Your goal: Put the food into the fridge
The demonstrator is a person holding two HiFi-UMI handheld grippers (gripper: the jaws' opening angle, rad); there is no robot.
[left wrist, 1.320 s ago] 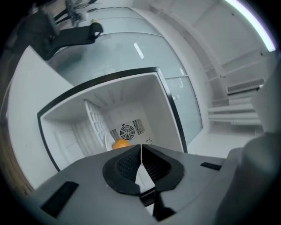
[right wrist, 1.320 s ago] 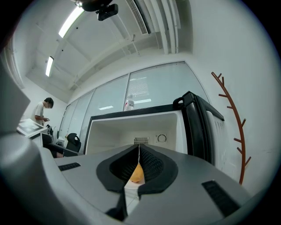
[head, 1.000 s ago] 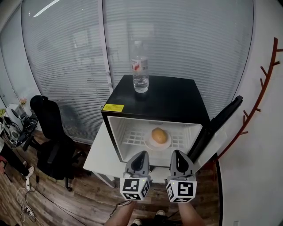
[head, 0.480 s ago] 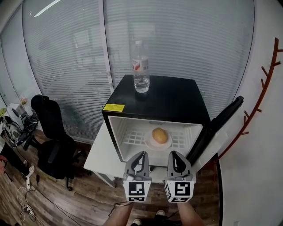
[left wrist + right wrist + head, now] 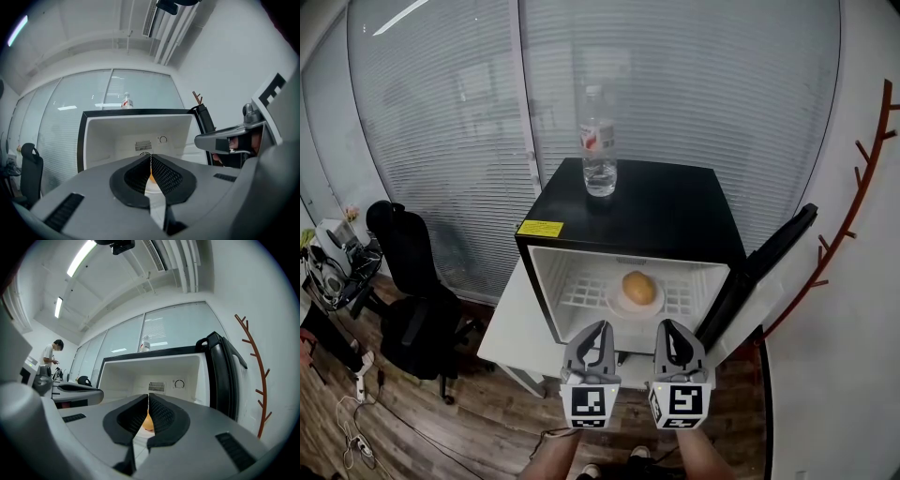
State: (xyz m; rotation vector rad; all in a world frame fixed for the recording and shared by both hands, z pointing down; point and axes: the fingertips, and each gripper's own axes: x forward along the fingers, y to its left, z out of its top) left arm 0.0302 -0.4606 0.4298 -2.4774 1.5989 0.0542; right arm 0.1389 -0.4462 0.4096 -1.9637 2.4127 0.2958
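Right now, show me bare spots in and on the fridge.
Fridge top: bare right of and in front of the water bottle. Inside, the wire shelf is free between the left wall and the plate; right of it, only a narrow strip. The plate crowds the centre.

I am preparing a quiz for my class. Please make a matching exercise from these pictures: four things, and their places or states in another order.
1. water bottle
2. round food
3. fridge door
4. office chair

A. swung open at the right
B. on the floor, left of the fridge
C. on top of the fridge
D. on a plate inside the fridge

Pairs: 1-C, 2-D, 3-A, 4-B.
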